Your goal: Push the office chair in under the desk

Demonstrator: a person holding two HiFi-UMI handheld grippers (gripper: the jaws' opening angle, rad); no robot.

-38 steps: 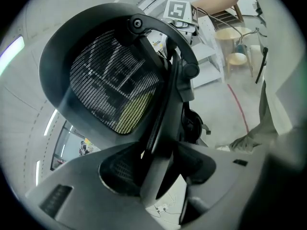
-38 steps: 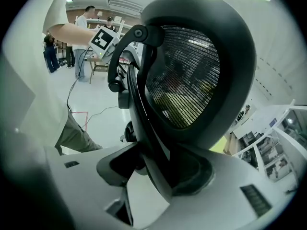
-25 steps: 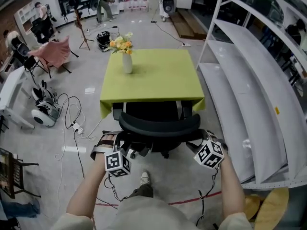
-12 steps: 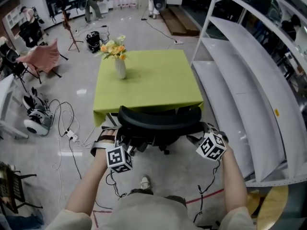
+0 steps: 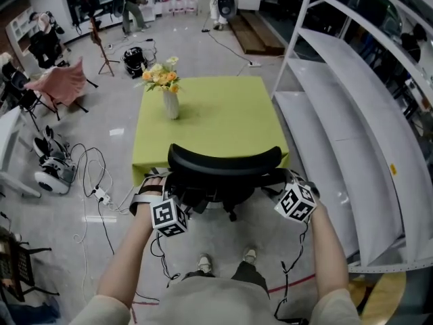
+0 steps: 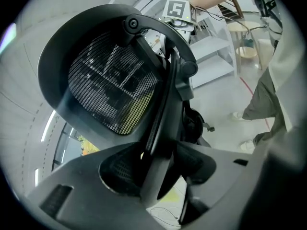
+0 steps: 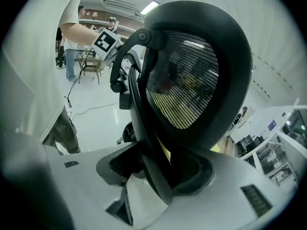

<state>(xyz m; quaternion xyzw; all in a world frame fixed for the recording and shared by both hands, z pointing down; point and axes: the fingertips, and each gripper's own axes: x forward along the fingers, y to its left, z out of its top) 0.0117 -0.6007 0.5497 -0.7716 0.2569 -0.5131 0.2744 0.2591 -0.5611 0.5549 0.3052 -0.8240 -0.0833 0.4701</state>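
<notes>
The black office chair [image 5: 224,162] stands at the near edge of the desk under a green cloth [image 5: 216,114]. Its curved backrest overlaps the cloth's front hem, and the seat is hidden beneath. My left gripper [image 5: 177,192] is shut on the left side of the backrest frame [image 6: 160,128]. On the opposite side my right gripper [image 5: 276,185] is clamped on the frame [image 7: 148,143]. In both gripper views the frame bar runs straight between the jaws, with the mesh back [image 6: 110,87] [image 7: 184,80] rising behind it.
A white vase of flowers [image 5: 170,95] stands on the desk's far left. White curved shelving [image 5: 352,134] runs along the right. Cables [image 5: 95,175] and a white machine [image 5: 51,171] lie on the floor at left. People, stands and chairs fill the back of the room.
The chair and both grippers have moved forward towards the desk; the seat has gone under the cloth and the backrest now reaches its edge. The person's feet have stepped forward.
</notes>
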